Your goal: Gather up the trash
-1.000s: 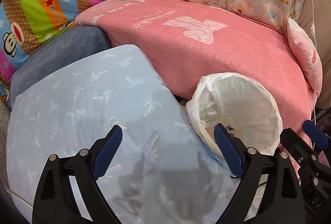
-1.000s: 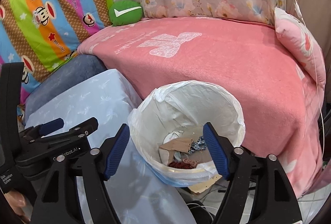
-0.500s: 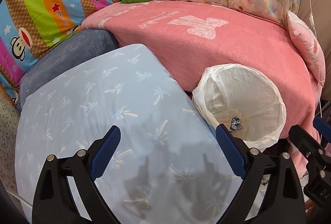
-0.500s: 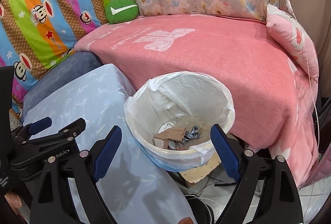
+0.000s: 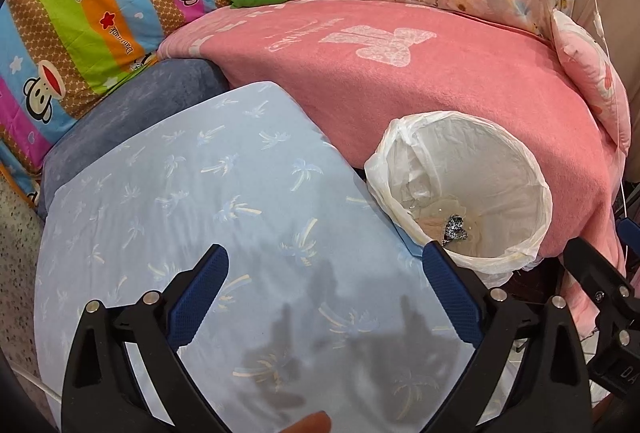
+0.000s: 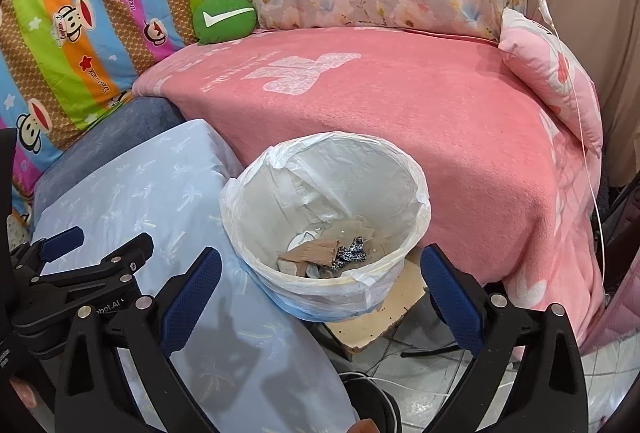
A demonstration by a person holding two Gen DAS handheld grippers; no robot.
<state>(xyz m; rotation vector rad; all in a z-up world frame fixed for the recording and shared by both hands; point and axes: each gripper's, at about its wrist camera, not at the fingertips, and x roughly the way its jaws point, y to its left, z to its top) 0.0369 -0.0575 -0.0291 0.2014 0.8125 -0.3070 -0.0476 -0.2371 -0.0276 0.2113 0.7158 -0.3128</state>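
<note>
Trash (image 6: 320,257), cardboard scraps and a crumpled patterned wrapper, lies at the bottom of the white-lined bin (image 6: 416,193) standing against the pink blanket's (image 6: 400,121) front edge, just beside the blue cushion (image 5: 180,201). My right gripper (image 6: 320,297) has just been opening and stands wide with nothing between its jaws, in front of the bin. My left gripper (image 5: 324,297), also just opening, gapes empty over the cushion.

Open bin mouth (image 6: 325,193) wedged between blue cushion (image 6: 152,201) and pink blanket (image 6: 400,105), apparently unobstructed above.
</note>
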